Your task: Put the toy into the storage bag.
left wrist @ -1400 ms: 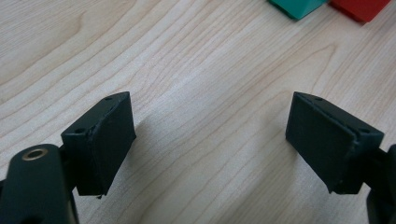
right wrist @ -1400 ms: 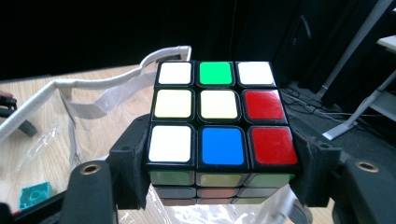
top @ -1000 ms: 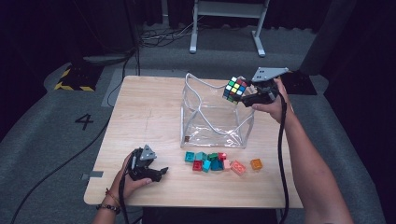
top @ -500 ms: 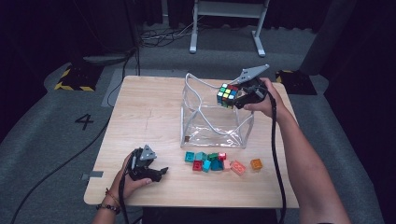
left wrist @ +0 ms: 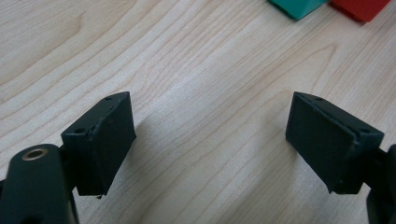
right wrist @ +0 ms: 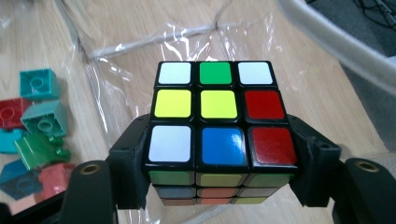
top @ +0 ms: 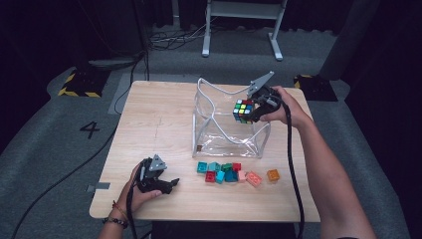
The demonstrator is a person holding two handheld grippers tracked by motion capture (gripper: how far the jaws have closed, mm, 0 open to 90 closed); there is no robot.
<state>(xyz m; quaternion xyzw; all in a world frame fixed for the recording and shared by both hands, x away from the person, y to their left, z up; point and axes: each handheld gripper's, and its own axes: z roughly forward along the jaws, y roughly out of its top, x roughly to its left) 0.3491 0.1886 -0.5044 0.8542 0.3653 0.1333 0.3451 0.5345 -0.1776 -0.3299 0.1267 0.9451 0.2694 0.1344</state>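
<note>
From the high view, the right claw holds a puzzle cube in the air over the open top of a clear plastic bag, which stands near the far right part of the tabletop. The cube hangs at the bag's right side, just inside its white-corded rim. The left claw rests near the tabletop's near left corner, its jaws spread and nothing between them. A cluster of toy bricks in teal, green, red, pink and orange lies along the bag's near side, toward the near edge.

In the left gripper view, the left claw stands wide over bare wood, the jaws well apart. A teal brick and a red brick show at the top edge.

In the right gripper view, the right claw clamps the puzzle cube by its two opposite sides, both pads pressing the lower layers. The cube's top face shows white, green, yellow, red and blue squares. Beneath it lies the crinkled clear bag, with the toy bricks off to the left on the wood.
</note>
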